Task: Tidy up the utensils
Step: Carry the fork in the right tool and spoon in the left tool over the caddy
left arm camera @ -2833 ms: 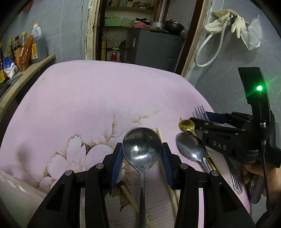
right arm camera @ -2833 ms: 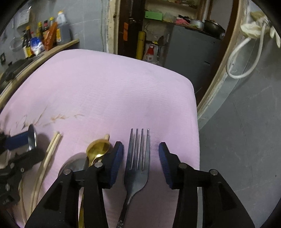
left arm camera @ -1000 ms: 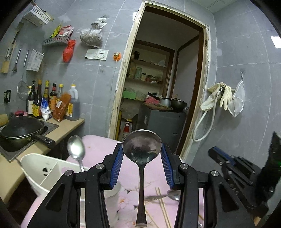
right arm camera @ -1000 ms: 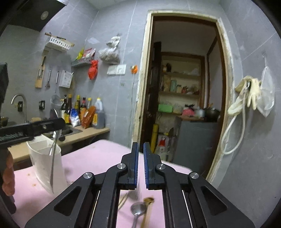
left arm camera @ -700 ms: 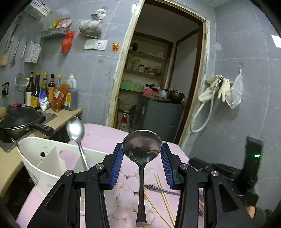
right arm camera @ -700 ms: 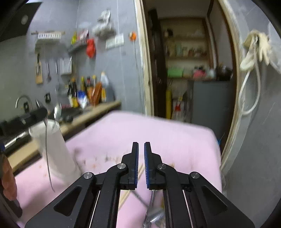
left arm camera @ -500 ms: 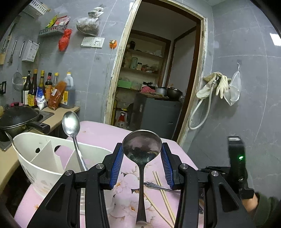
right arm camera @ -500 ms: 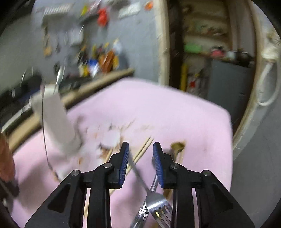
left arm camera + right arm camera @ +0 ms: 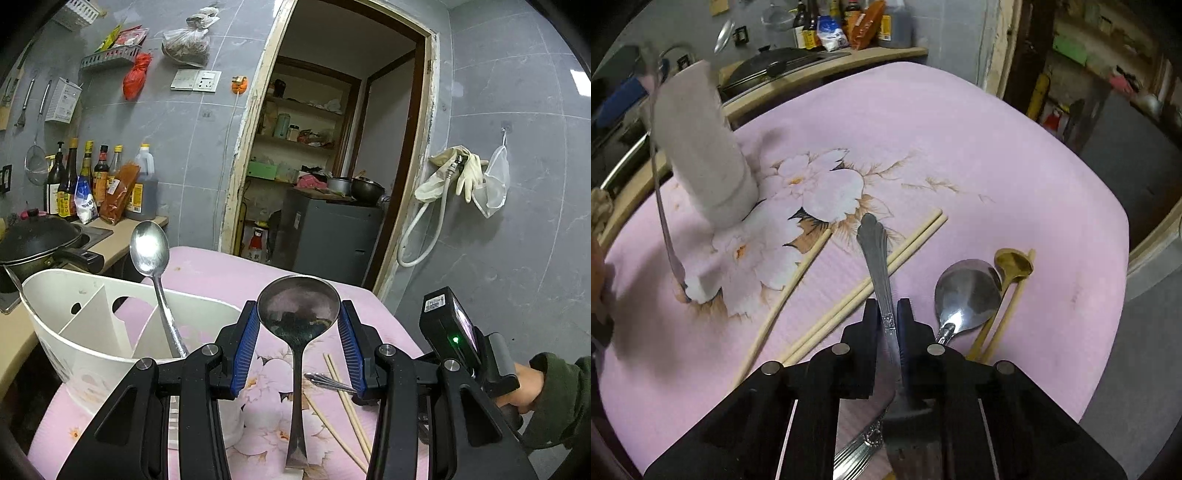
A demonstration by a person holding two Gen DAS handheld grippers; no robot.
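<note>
So the left gripper point(image 9: 298, 345) is clamped on a ladle point(image 9: 298, 314), blue ribbed pads pressing either side of its round steel bowl. The bowl sits up top facing the camera, and the flat handle hangs straight down between the fingers, so its long axis is vertical, with the tip just above the cloth point(image 9: 236, 273). That cloth is pink with a white flower print and has a soft ribbed look.

Left of that gripper is the caddy point(image 9: 74, 332), white plastic, rounded, with thin divider walls and round holes. A shiny spoon point(image 9: 149, 251) stands in the compartment nearest the gripper, bowl up, handle leaning down to the right. Below and right of the ladle handle, pale wooden chopsticks point(image 9: 347, 402) lie slanted on the cloth, and a metal handle tip pokes out next to the right pad.

In the right wrist view, the right gripper point(image 9: 889, 314) is closing on a fork point(image 9: 877, 258), the pads tight against its patterned steel handle. The handle points away from the gripper, up and a bit left, with its scalloped end over a pair of chopsticks point(image 9: 871, 277) that run diagonally from lower left to upper right. The tine end is back under the gripper body and I can't really make it out. A single chopstick point(image 9: 786, 291) lies further left. Just right of the fingers there's a steel tablespoon point(image 9: 966, 291) lying bowl-up, and touching its right edge is a small gold spoon point(image 9: 1014, 264), beside another chopstick.
</note>
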